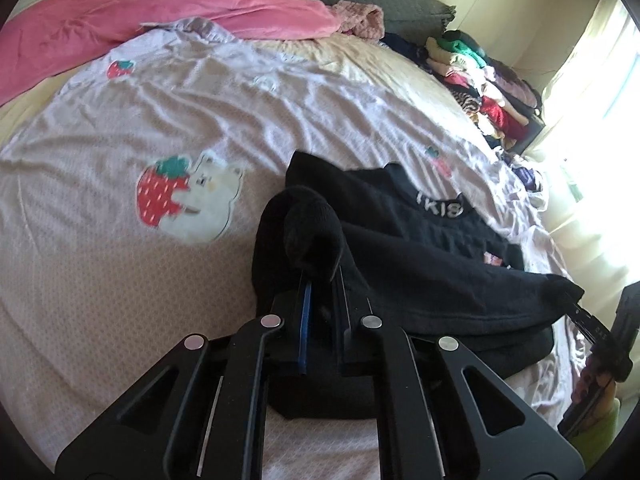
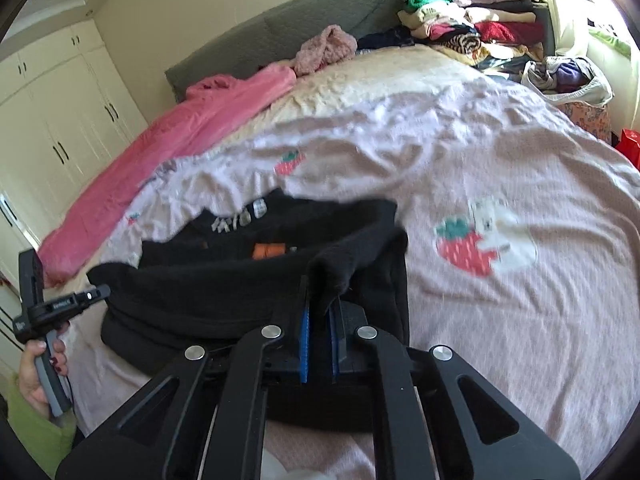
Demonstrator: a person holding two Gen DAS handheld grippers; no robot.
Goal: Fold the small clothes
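Left wrist view: left gripper [image 1: 320, 276] and right gripper [image 2: 324, 300] jaws each pinch the black fleece top's [image 1: 420, 248] near corners; folding barely begun.

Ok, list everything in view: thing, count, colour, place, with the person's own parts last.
black garment: one, black, near bed edge, pinched at both ends.
bedspread: one, pale lilac, strawberry prints, covering bed.
pink blanket: one, pink, far side.
headboard: one, grey-green, bed's head.
clothes pile: one, mixed colours, by the window.
wardrobe: one, cream, along wall.
left gripper: shut on garment.
right gripper: shut on garment.
hand: one, holding left gripper's handle.
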